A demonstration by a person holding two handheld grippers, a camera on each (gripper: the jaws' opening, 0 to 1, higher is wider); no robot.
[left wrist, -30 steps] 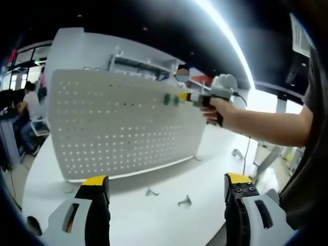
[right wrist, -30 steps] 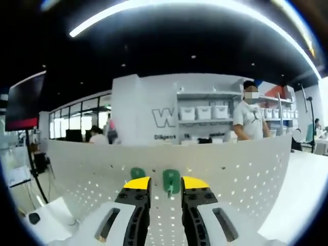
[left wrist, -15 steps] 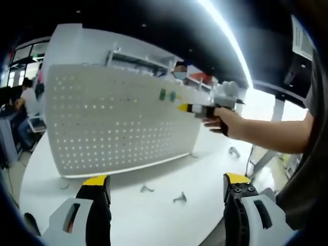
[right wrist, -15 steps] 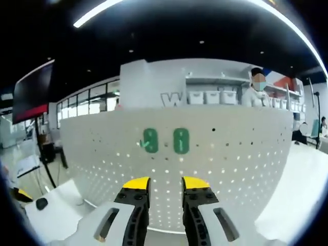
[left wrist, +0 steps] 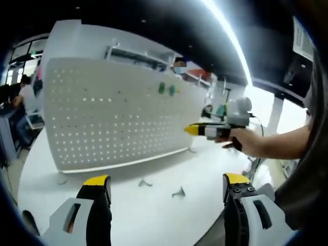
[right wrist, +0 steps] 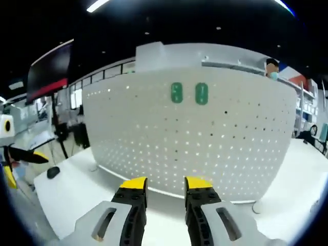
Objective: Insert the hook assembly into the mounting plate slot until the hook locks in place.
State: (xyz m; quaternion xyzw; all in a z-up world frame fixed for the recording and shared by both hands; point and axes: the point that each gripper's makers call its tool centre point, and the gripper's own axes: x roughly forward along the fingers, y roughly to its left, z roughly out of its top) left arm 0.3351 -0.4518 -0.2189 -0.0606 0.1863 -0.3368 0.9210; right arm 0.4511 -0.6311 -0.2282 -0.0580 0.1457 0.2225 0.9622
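A white pegboard (left wrist: pixel 118 118) stands upright on the white table (left wrist: pixel 154 215). Two green hooks (left wrist: pixel 162 88) (left wrist: pixel 171 90) sit side by side near its top edge. In the right gripper view the same pegboard (right wrist: pixel 205 148) carries the green hooks (right wrist: pixel 177 93) (right wrist: pixel 201 94) high up. My right gripper (right wrist: pixel 165 183) is well back from the board, its jaws slightly apart with nothing between them. In the left gripper view a hand holds that right gripper (left wrist: pixel 190 129) off the board's right end. My left gripper (left wrist: pixel 166 182) stands wide open and low over the table.
Loose metal hooks (left wrist: pixel 145 182) (left wrist: pixel 179 192) lie on the table in front of the pegboard. A small dark object (right wrist: pixel 53 172) rests on the table at the left. People and shelves are behind the board. The left gripper (right wrist: pixel 15 156) shows at the far left edge.
My right gripper has let go of the second green hook, which stays on the board beside the first, and has pulled back and down. The left gripper has barely moved.
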